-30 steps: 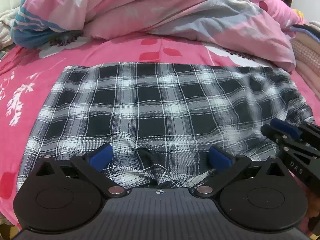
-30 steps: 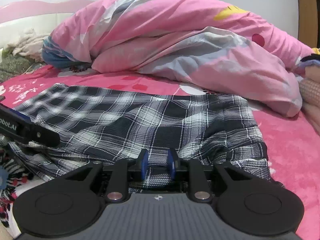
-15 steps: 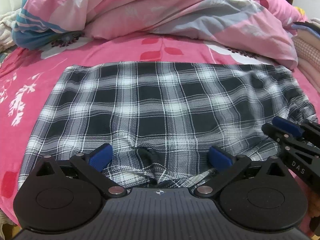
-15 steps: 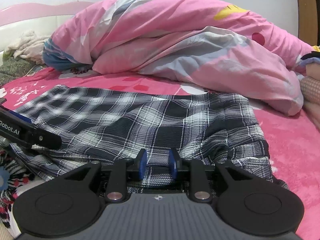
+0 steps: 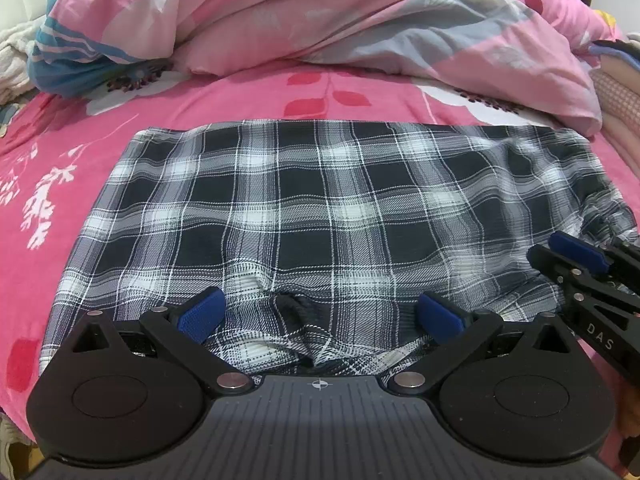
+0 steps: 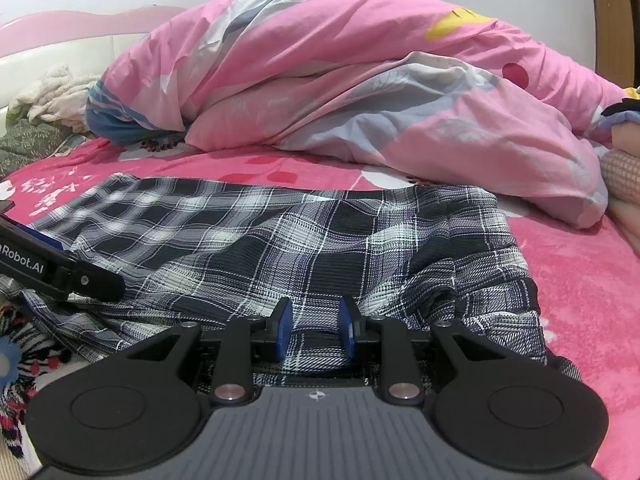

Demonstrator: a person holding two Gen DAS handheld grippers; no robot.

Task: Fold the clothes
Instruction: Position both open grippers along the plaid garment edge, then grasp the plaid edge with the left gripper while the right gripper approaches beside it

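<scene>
The plaid shorts (image 5: 320, 216) lie spread flat on the pink bedsheet (image 5: 80, 136), near edge rumpled (the quilt sits well behind). The left gripper (image 5: 320, 312) gapes wide over that edge; the right gripper (image 6: 316, 328), narrowly parted, straddles cloth at the side without visibly pinching it. This fits either smoothing or readying a fold; any fold needs both claws clenched on the hem.

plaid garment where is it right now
The plaid garment lies spread on the pink bedsheet in front of the heaped duvet, its near edge between the fingers of both grippers.
</scene>
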